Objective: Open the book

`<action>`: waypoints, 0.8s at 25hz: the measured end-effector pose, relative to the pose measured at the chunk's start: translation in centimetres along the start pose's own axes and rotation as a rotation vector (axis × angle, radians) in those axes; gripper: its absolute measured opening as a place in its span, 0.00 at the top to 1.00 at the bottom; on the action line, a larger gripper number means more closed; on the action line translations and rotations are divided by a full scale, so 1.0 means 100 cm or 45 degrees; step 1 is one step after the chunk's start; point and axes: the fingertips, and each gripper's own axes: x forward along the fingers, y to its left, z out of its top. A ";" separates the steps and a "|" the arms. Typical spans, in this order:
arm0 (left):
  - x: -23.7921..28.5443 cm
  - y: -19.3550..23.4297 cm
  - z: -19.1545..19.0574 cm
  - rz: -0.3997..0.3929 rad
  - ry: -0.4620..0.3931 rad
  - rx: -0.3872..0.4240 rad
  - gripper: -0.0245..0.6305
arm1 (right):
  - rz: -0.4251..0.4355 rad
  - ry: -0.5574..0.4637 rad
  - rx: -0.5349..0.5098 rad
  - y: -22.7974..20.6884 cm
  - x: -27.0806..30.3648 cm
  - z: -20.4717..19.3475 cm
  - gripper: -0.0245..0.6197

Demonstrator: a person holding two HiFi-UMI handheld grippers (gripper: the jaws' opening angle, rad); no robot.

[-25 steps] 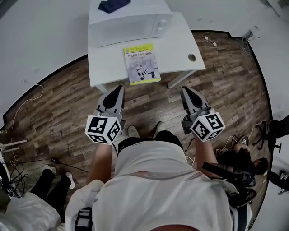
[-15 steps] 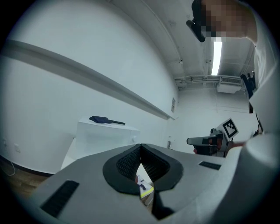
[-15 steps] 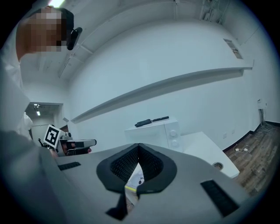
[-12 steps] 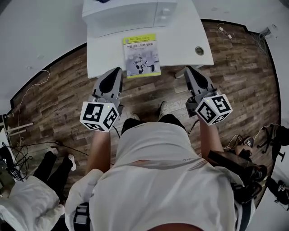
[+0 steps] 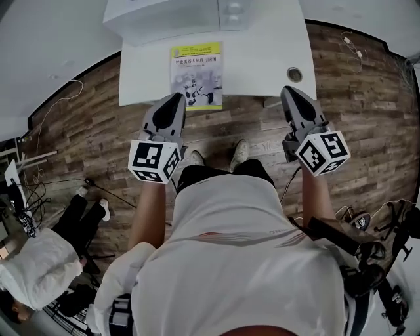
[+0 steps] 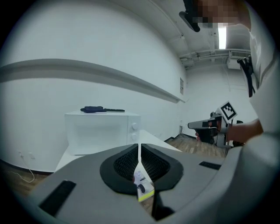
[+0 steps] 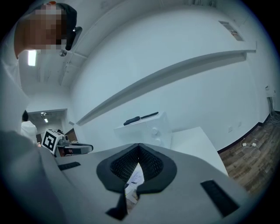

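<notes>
Book (image 5: 195, 74) nearer L hand-held gripper (image 5: 178, 98)

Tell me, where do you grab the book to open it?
Take the book's cover by its right edge, near the front corner, coming from the right. It lies flat and closed on the table with its title facing the person, so the spine is probably on the left. That corner sits about at the table's front edge, so a jaw might slip under there.

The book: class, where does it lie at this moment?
In the head view the book lies closed at the near edge of the white table, in front of the microwave, just beyond the left gripper.
</notes>
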 end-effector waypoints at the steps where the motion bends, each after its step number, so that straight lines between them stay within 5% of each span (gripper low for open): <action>1: 0.007 -0.003 -0.007 0.007 0.036 0.027 0.94 | 0.002 0.010 0.012 -0.006 0.002 -0.005 0.97; 12: 0.081 -0.050 -0.150 -0.088 0.595 0.691 0.74 | -0.065 0.160 0.193 -0.032 -0.010 -0.112 0.97; 20: 0.103 -0.064 -0.207 -0.076 0.738 0.803 0.72 | -0.113 0.234 0.282 -0.052 -0.027 -0.164 0.97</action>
